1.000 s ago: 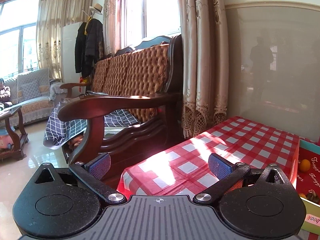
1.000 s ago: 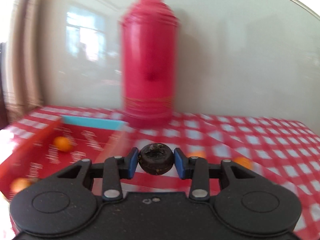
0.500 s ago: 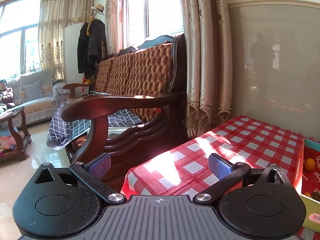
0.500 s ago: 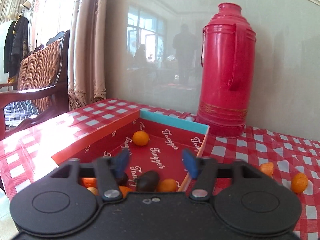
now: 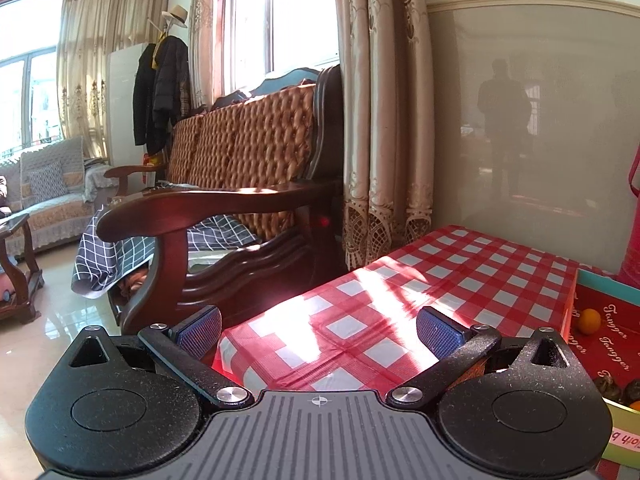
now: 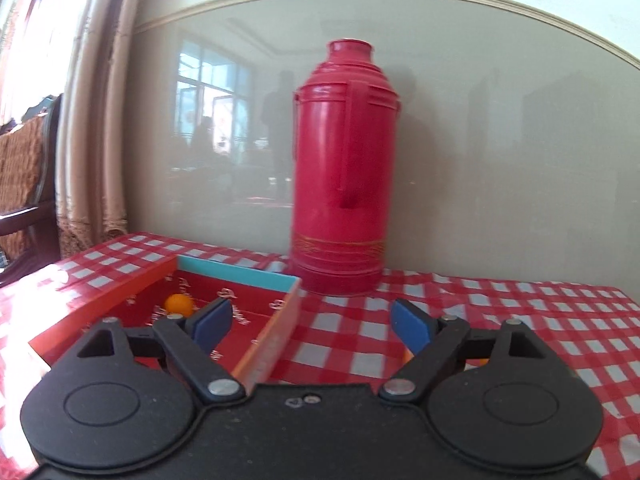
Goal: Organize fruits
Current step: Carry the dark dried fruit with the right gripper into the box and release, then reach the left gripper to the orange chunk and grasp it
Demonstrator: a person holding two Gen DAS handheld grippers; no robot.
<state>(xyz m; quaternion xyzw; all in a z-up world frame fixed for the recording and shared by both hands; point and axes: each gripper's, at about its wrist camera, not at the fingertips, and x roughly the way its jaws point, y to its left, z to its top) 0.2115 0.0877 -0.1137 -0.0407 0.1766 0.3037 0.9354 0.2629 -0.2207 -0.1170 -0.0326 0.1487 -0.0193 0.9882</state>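
Left wrist view: left gripper (image 5: pixel 318 330) spread wide, holding nothing, above checked tablecloth (image 5: pixel 460 276). Red box (image 5: pixel 608 332) at right edge holds 1 orange fruit (image 5: pixel 590 321), dark fruits (image 5: pixel 612 388) nearer.

Right wrist view: right gripper (image 6: pixel 311 323) wide apart, empty, over box wall (image 6: pixel 276 336). Orange fruit (image 6: pixel 179 304) inside box; red thermos (image 6: pixel 344 168) upright behind.

One red box (image 6: pixel 120 292), one red thermos (image 6: pixel 344 168) and one orange fruit (image 6: pixel 179 303) are showing — two dark fruits (image 5: pixel 618 390) lying alongside.
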